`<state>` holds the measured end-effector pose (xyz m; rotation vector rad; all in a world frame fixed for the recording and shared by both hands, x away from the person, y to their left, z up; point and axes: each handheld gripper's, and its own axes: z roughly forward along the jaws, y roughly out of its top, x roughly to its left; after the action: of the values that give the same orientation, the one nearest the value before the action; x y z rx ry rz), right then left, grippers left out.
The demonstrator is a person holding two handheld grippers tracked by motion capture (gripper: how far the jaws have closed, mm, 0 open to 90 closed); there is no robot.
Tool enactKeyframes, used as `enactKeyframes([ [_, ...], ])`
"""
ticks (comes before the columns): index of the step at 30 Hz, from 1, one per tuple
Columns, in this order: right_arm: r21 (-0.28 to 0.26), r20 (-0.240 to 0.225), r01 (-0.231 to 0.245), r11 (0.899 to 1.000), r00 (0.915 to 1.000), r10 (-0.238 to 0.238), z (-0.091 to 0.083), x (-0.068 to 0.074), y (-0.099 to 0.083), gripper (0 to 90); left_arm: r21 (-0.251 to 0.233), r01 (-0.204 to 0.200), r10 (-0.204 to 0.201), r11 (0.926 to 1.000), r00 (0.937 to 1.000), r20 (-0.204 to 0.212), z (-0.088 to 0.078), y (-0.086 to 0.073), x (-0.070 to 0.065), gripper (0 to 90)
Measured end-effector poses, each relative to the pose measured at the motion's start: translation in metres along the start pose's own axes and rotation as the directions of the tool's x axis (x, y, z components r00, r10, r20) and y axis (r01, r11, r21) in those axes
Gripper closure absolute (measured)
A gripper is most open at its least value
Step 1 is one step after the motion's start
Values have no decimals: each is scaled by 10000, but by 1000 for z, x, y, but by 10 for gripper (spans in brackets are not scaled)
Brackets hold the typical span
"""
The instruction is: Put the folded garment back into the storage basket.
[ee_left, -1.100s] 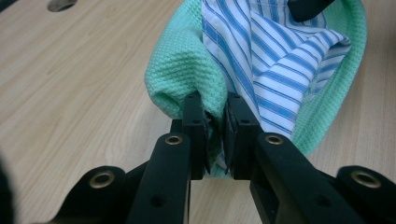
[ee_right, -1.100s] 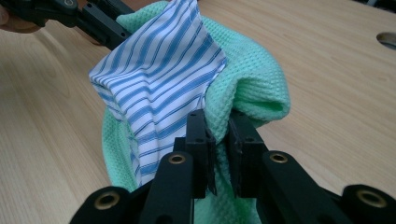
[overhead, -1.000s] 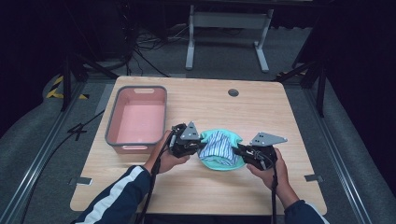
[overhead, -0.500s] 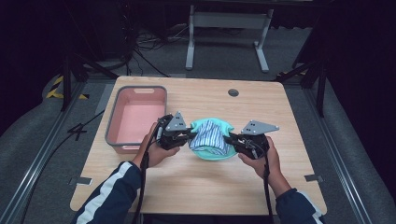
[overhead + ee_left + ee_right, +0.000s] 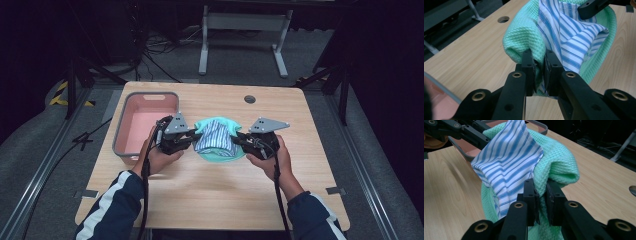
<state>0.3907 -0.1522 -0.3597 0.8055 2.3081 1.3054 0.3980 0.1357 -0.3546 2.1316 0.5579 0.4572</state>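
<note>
Wooden table (image 5: 210,195); pink tub (image 5: 145,125) at its left side. Just right of the tub, green waffle cloth (image 5: 220,152) wrapping striped shirt (image 5: 215,139), slung between the grippers. Left gripper (image 5: 192,140) and right gripper (image 5: 239,140) each clenched on the cloth's edge.

left gripper (image 5: 192,141) | right gripper (image 5: 239,141) | both clamp cloth bundle (image 5: 217,140) | pink bin (image 5: 146,123) left

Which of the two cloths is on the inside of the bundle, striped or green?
The striped cloth. It sits inside the green cloth, which wraps under and around it; both grippers pinch the bundle's ends.
</note>
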Motion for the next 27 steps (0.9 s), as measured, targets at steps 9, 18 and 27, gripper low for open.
enactKeyframes([
  [9, -147, -173, 164, 9998, 9997, -167, 11, 5, 20, 799, -182, 288, -294, 9994, 9990, -341, -17, -3, 10, 807],
  [18, -242, -492, 376, 9990, 9980, -387, 30, 15, 40, 799, -446, 667, -703, 9968, 9939, -844, -35, -12, 23, 808],
  [27, -270, -794, 534, 9982, 9953, -554, 50, 22, 54, 799, -537, 1041, -1105, 9931, 9845, -1361, -53, -23, 32, 808],
])
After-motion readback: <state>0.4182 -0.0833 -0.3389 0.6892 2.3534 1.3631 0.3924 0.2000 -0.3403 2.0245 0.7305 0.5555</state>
